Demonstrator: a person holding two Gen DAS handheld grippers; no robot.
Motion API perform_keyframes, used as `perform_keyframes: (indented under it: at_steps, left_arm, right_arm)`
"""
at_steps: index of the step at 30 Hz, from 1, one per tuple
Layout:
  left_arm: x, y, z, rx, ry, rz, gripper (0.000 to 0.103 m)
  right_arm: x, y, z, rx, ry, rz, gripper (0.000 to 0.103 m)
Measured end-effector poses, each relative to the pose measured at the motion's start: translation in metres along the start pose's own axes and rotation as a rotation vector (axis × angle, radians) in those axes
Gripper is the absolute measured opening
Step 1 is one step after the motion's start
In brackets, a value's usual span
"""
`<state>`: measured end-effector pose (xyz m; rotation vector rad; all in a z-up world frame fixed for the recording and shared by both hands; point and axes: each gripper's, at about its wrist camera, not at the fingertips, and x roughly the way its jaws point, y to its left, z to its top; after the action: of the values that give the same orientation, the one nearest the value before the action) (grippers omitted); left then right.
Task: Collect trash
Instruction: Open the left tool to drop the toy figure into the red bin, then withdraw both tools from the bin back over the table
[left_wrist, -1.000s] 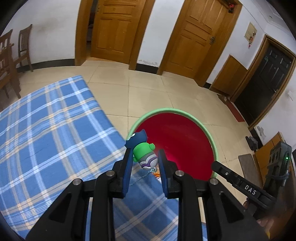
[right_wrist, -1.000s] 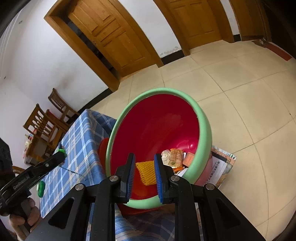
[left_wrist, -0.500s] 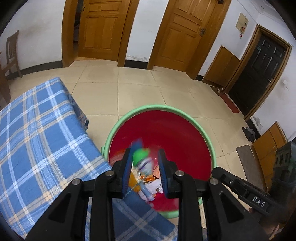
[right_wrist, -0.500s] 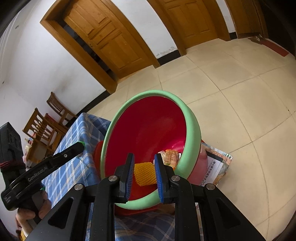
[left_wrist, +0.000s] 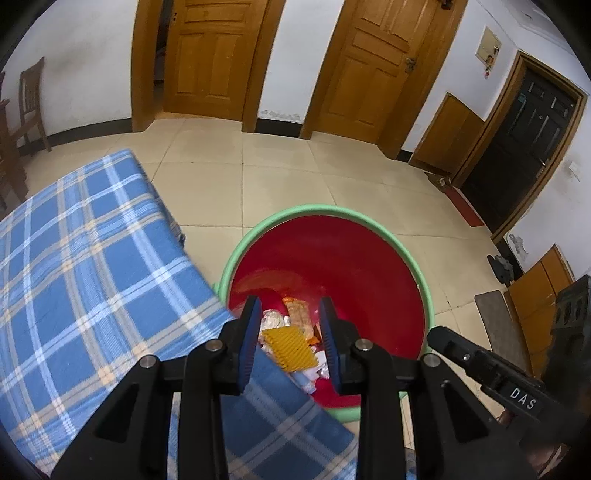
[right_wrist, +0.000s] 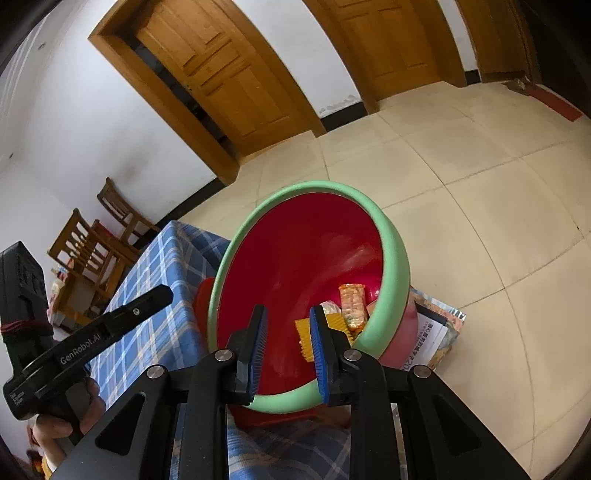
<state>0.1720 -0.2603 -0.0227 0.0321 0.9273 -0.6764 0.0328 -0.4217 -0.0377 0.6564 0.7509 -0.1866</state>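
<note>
A red basin with a green rim (left_wrist: 373, 221) (right_wrist: 397, 251) stands beside the table's edge. Trash lies in its bottom: a yellow ridged foam piece (left_wrist: 290, 349) (right_wrist: 303, 332), an orange snack wrapper (left_wrist: 299, 312) (right_wrist: 352, 304) and white crumpled bits (left_wrist: 273, 319). My left gripper (left_wrist: 290, 341) is open and empty above the basin's near side. My right gripper (right_wrist: 286, 349) holds the basin's near rim (right_wrist: 284, 400) between its jaws and tilts the basin toward the table.
The table with a blue plaid cloth (left_wrist: 81, 273) (right_wrist: 162, 280) lies at left. A printed paper bag (right_wrist: 436, 336) sits under the basin. Wooden chairs (right_wrist: 110, 229) stand at the back left, wooden doors (left_wrist: 207, 55) along the far wall. Tiled floor (left_wrist: 295, 173) beyond.
My left gripper carried a green and blue toy-like item over the basin and let it go; the jaws are now empty. The basin has tilted a little more.
</note>
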Motion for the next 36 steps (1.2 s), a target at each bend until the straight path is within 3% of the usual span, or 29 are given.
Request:
perform_keyframes:
  at_steps: [4, 8, 14, 18, 22, 36]
  left_arm:
    - [-0.013, 0.013, -0.007, -0.031, 0.0, 0.038, 0.043]
    - [-0.03, 0.024, -0.013, -0.049, -0.011, 0.08, 0.044]
    - [-0.061, 0.043, -0.028, -0.086, -0.041, 0.131, 0.058]
    - [-0.08, 0.052, -0.037, -0.109, -0.058, 0.169, 0.06]
    - [-0.101, 0.064, -0.048, -0.144, -0.084, 0.194, 0.069]
    - [-0.155, 0.09, -0.09, -0.208, -0.156, 0.342, 0.069]
  right_arm:
    - [-0.003, 0.012, -0.003, -0.03, 0.0, 0.006, 0.029]
    - [-0.006, 0.026, -0.007, -0.056, -0.001, 0.02, 0.043]
    - [-0.011, 0.056, -0.016, -0.119, 0.001, 0.033, 0.051]
    - [-0.013, 0.072, -0.026, -0.16, 0.005, 0.047, 0.056]
    - [-0.016, 0.088, -0.036, -0.198, 0.005, 0.059, 0.061]
    - [-0.034, 0.134, -0.074, -0.319, -0.026, 0.072, 0.075]
